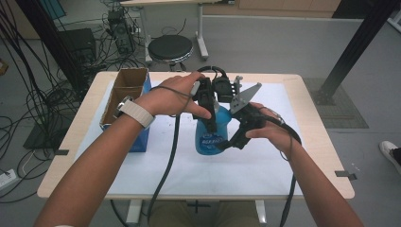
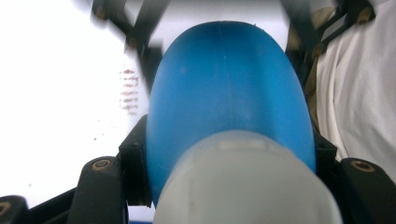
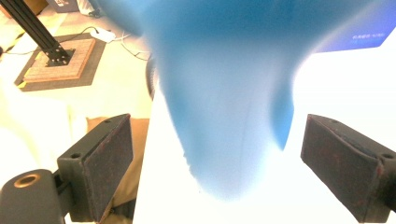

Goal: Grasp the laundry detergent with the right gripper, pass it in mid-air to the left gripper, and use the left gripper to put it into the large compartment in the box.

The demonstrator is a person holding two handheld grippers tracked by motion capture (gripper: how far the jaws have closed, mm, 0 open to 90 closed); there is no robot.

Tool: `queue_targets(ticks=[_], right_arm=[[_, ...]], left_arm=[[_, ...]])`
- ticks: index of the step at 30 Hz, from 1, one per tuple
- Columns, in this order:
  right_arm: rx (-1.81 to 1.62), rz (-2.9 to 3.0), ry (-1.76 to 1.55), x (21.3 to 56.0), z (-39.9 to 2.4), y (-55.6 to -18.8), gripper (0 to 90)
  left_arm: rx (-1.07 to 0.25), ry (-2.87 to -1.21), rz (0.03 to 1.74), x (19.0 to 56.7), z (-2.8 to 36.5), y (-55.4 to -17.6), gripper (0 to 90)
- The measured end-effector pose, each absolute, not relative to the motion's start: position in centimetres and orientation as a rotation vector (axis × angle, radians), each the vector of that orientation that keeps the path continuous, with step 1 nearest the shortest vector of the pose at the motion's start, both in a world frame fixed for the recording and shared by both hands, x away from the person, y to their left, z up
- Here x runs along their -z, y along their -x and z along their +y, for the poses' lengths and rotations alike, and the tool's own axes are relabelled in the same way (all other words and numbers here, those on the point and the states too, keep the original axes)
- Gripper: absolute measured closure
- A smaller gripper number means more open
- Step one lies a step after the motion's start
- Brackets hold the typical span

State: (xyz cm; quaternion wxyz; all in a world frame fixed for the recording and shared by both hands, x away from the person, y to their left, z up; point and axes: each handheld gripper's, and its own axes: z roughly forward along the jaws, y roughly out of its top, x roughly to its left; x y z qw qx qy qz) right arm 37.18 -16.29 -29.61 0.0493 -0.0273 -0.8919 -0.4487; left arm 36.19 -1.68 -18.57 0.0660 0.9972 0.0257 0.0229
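Observation:
A blue bottle (image 1: 211,137) with a pale cap stands at the middle of the white mat. My left gripper (image 1: 208,116) comes down from above and is shut on the bottle's upper part. In the left gripper view the blue body (image 2: 229,93) fills the gap between both jaws, with the pale cap (image 2: 243,186) close to the lens. My right gripper (image 1: 229,142) reaches in from the right, low against the bottle's side. In the right gripper view its pads (image 3: 109,163) stand wide apart, with a blurred blue part of the bottle (image 3: 224,93) between them and not touching.
An open cardboard box (image 1: 125,101) with blue sides stands at the table's left. The white mat (image 1: 189,170) covers most of the wooden table (image 1: 326,156). A round stool (image 1: 170,47) is behind the table; cables lie on the floor at the left.

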Motion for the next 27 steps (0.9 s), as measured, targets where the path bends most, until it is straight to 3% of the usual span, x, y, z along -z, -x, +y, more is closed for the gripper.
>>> queue_targets(ticks=[9, 27], right_arm=[[1.195, -2.842, 0.219, 28.0, -21.2, -36.5, 8.7], [0.774, -3.049, 0.457, 26.8, -27.5, -36.4, 9.4]], left_arm=[[-0.092, -3.018, 0.195, 18.1, -1.0, -36.7, 37.9], [-0.216, -2.954, 0.663, 14.0, 0.8, -38.6, 37.8]])
